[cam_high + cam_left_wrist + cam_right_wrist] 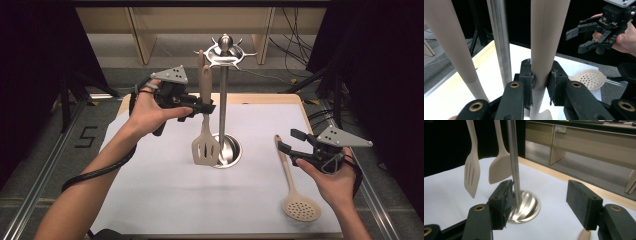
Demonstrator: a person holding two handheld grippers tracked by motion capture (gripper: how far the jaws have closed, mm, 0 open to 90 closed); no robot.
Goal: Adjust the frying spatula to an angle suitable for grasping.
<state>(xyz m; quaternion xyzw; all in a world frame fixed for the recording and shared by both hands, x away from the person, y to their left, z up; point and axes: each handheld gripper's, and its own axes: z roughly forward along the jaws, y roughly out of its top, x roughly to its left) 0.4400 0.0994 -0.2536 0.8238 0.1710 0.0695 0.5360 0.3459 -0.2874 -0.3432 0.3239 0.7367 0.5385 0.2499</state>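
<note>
1. Polished metal stand [223, 100], mirror-glossy at pole and dished base [529, 205].
2. Matt cream plastic, smooth, on slotted turner [205, 145], solid spatula [499, 170] and skimmer [300, 202].
3. Matt black plastic on left gripper [207, 107] and right gripper [287, 141]; rough, worn rubbery pads [584, 205]; brass-look rivets.
4. Matt white paper-like sheet [165, 190] over pale wood table [260, 98].
5. Matt grey plate [171, 75] atop left gripper.
</note>
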